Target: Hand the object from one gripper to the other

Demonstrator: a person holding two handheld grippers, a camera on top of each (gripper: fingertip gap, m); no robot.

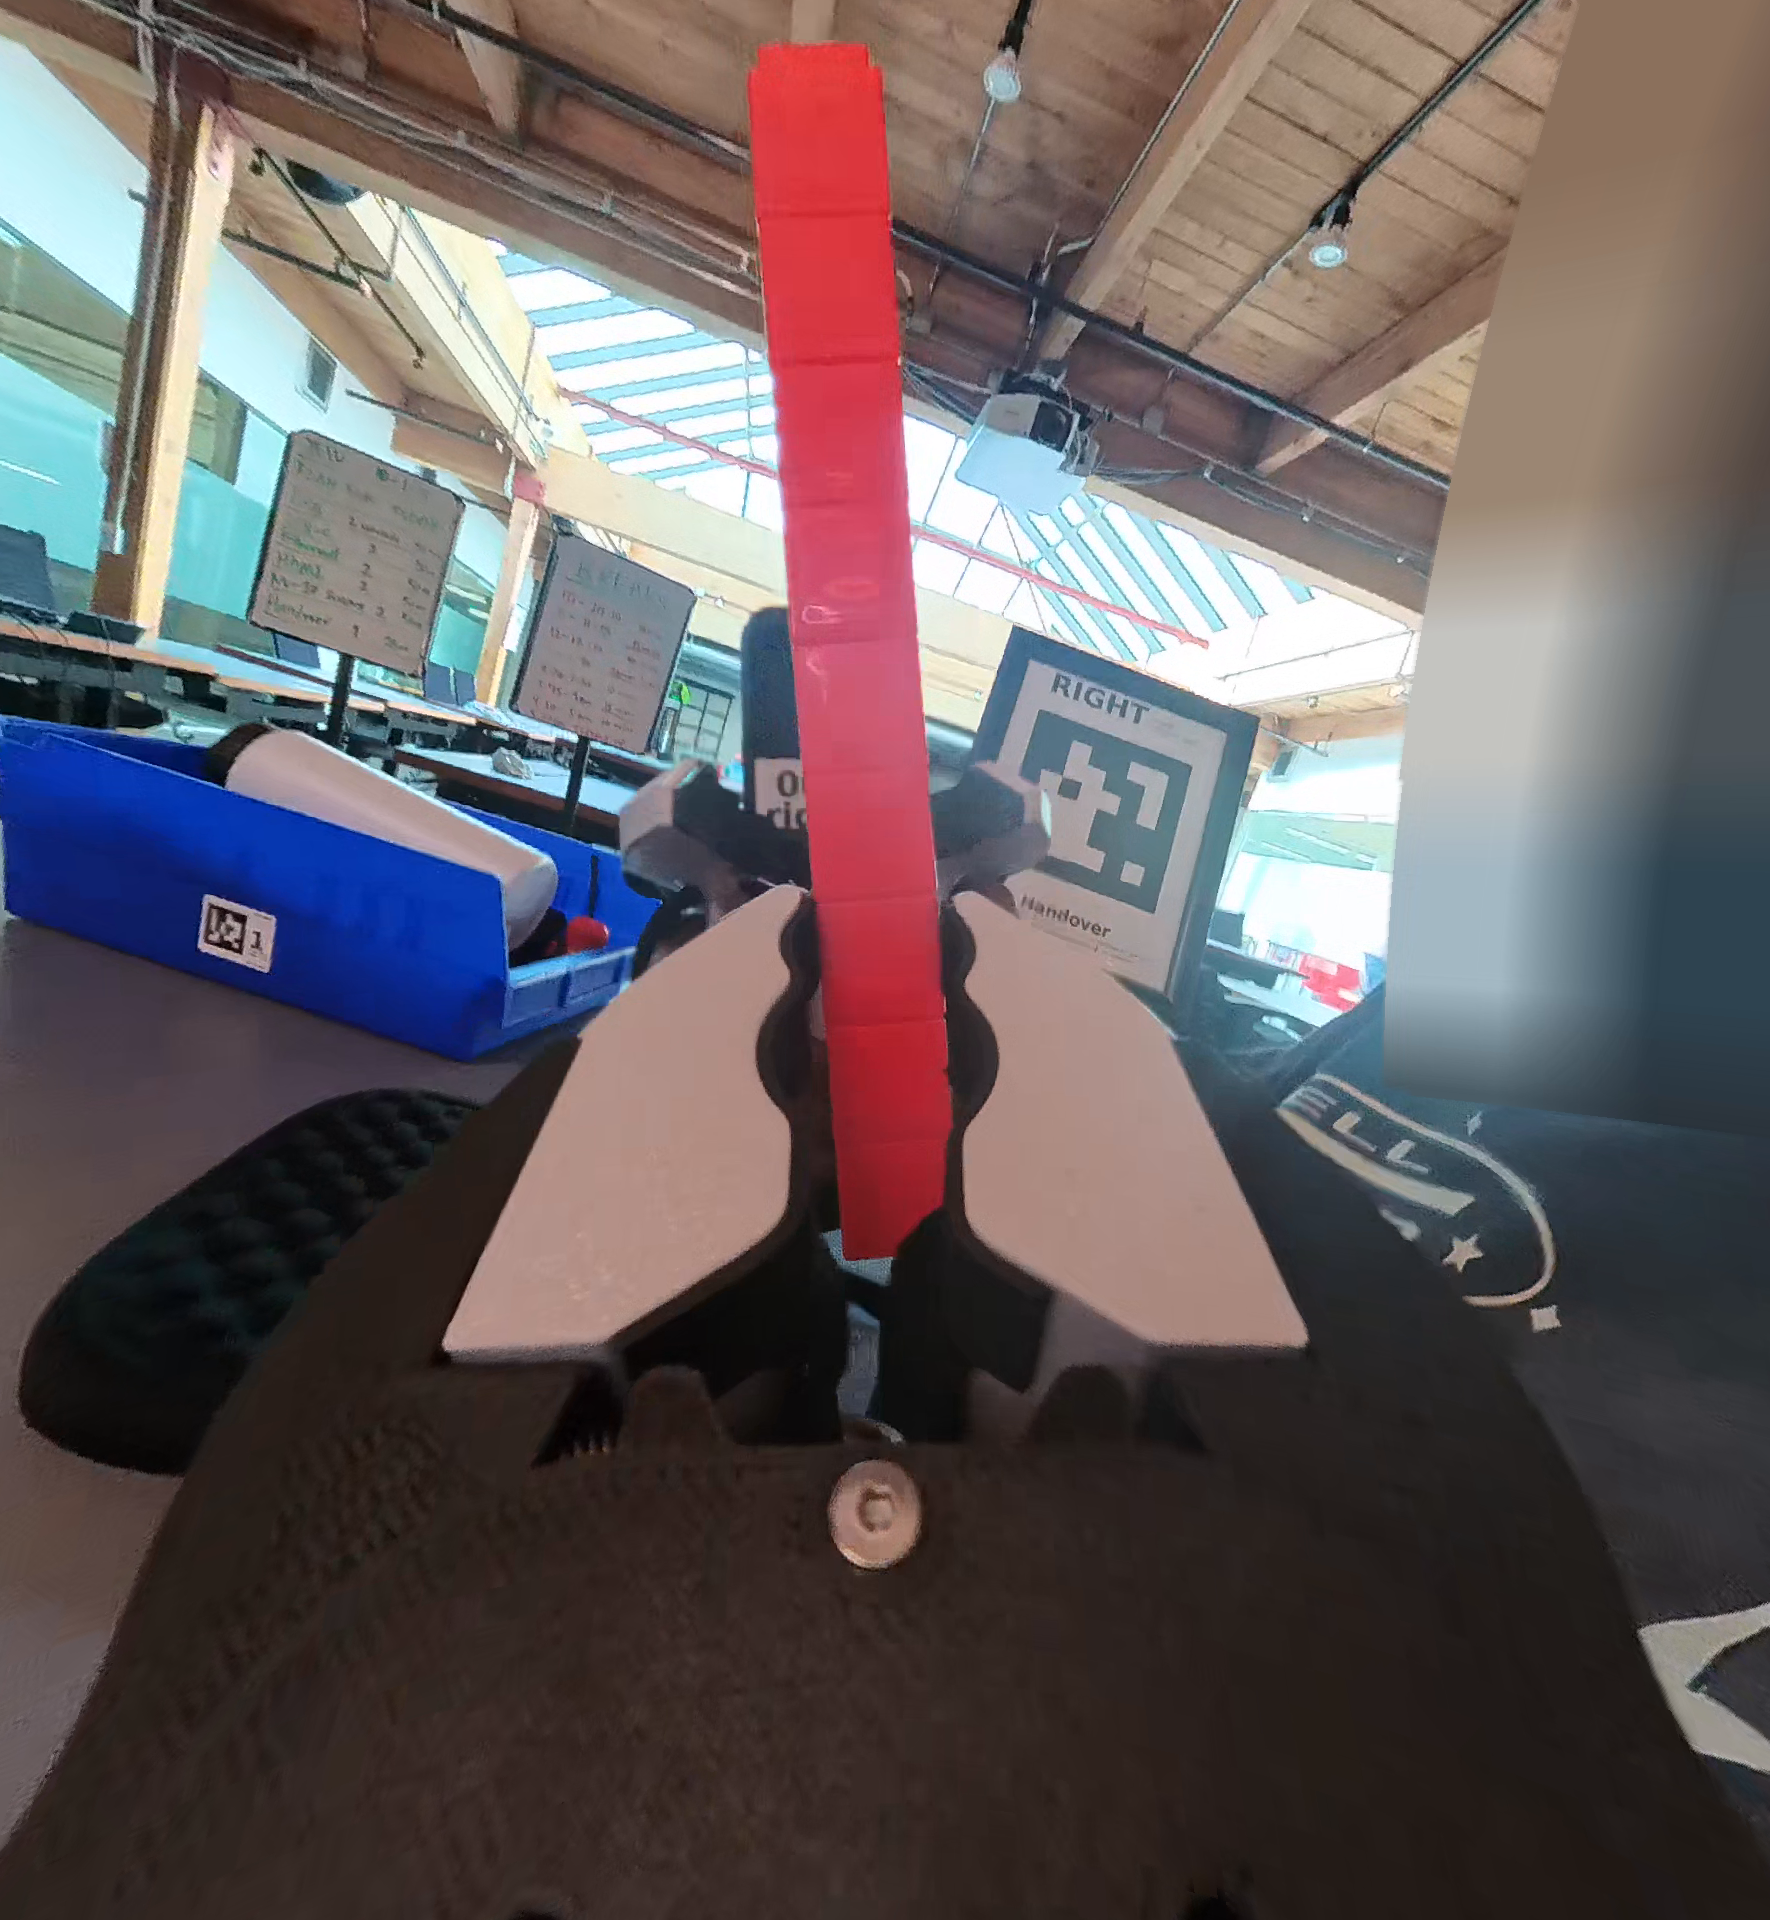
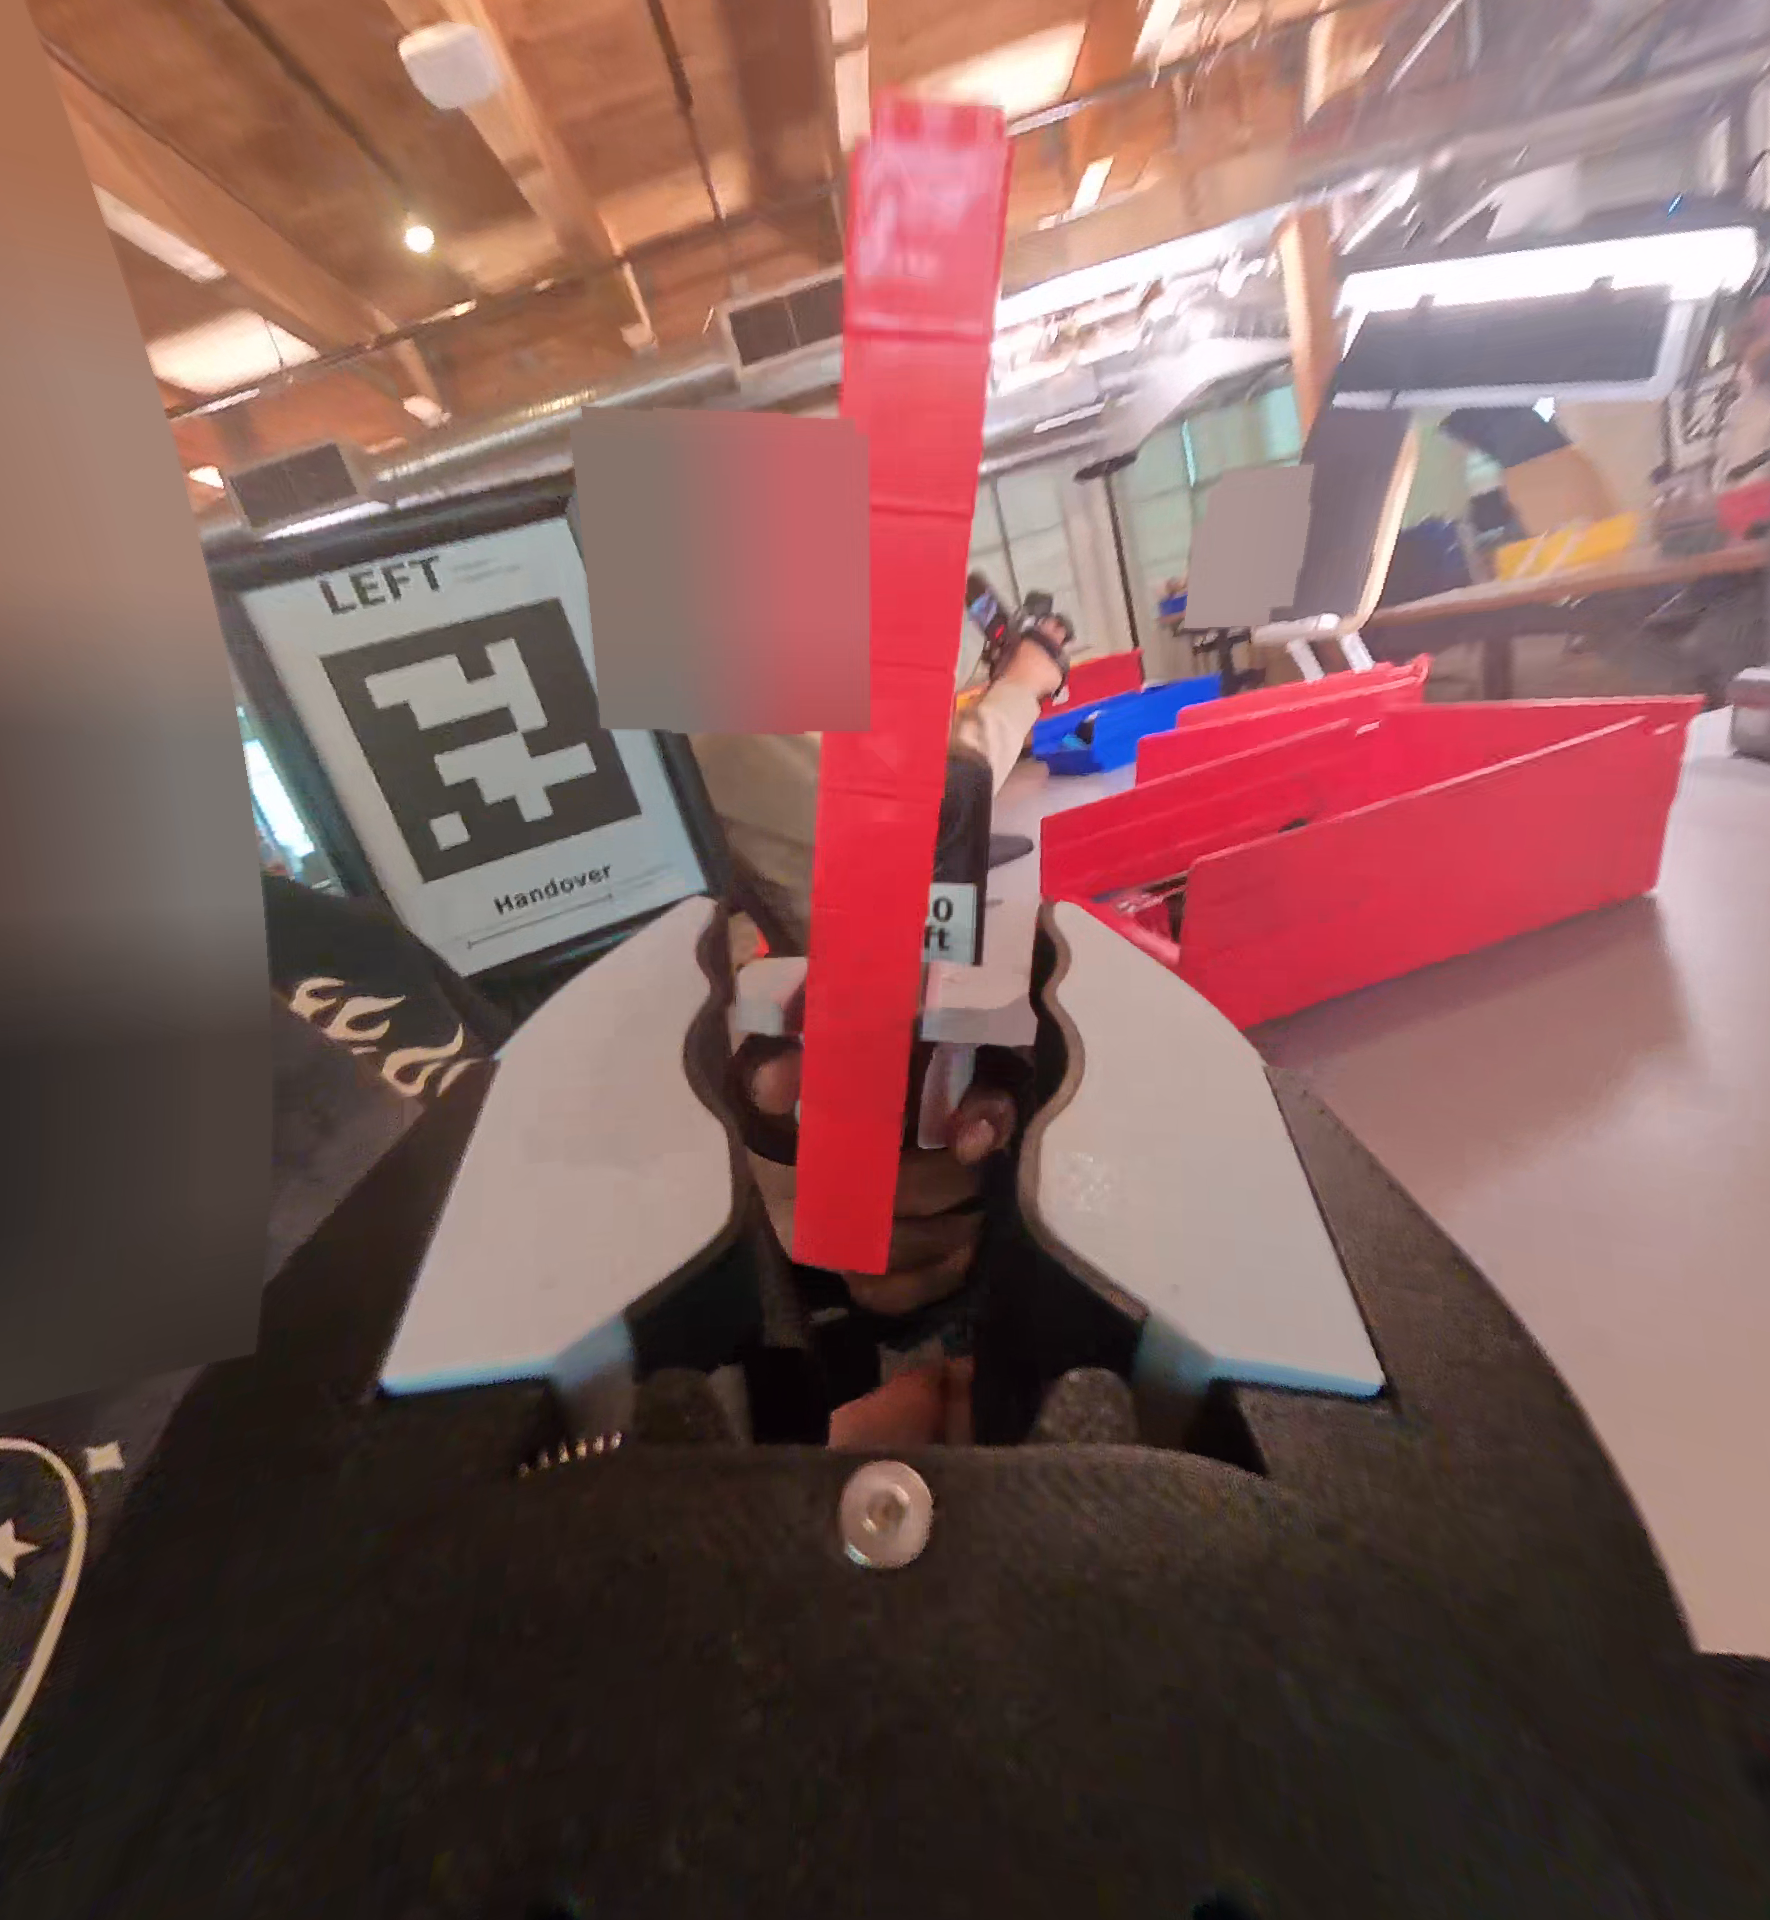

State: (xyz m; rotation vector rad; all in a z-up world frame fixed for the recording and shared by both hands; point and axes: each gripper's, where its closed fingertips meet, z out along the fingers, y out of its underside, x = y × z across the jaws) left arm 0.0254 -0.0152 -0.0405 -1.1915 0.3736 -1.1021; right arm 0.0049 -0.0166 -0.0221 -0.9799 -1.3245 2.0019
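- Grey table (image 1: 133, 1039) under a timber ceiling, daylight behind; blue bin (image 1: 268, 883) at far left holding a white cylinder (image 1: 393, 821); red bins (image 2: 1380, 821) at right in the right wrist view.
- Left gripper (image 1: 879, 997): closed tight on the low end of the red bar (image 1: 850, 623); dark pads pressed to both sides; bar upright, leaning slightly, top near the frame edge.
- Right gripper (image 2: 876, 987): spread wider than the bar (image 2: 902, 727), gaps showing on both sides; nothing held; bar standing between the fingers, apparently untouched.
- Handling, judged: rigid plastic, a column of clipped cubes, light; faces smooth, so some slip risk; seams between cubes likely to snap apart if bent or twisted; top-heavy lever when held low.
- Where to grip, judged: flat side faces just above the left pads, squarely, not on a seam.
- Hard to make out: depth of bar relative to right pads; bar's bottom end against dark body; blurred patches at left and right edges; right wrist view smeared, marker boards (image 2: 465, 727) partly covered.
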